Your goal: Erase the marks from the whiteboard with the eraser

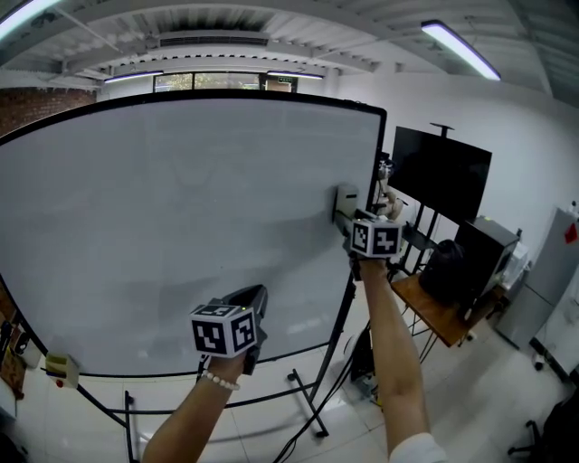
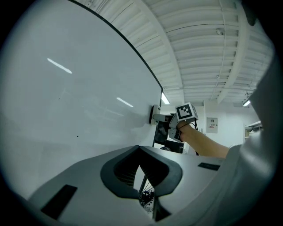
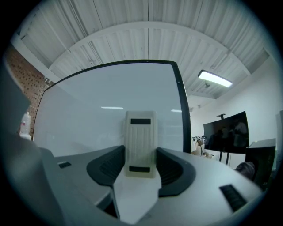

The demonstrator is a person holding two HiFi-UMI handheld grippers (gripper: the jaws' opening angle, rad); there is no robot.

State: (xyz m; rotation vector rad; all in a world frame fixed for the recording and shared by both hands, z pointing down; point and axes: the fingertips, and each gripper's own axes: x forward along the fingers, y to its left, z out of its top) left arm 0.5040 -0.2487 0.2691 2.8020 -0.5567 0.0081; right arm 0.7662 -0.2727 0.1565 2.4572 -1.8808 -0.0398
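I've got a white ribbed ceiling (image 1: pixel 298 18) overhead, and a long strip light (image 1: pixel 460 50) glows at the upper right. Far back, a band of windows (image 1: pixel 217 81) sits just under the ceiling, with a brick wall (image 1: pixel 36 107) off to the left. On the right, a plain white wall (image 1: pixel 516 127) backs a black screen (image 1: pixel 441 172) on a stand. Below it I see a wooden table (image 1: pixel 443 316) carrying something dark I can't identify. The floor (image 1: pixel 479 398) is pale tile, with cables (image 1: pixel 362 384) tangled on it.
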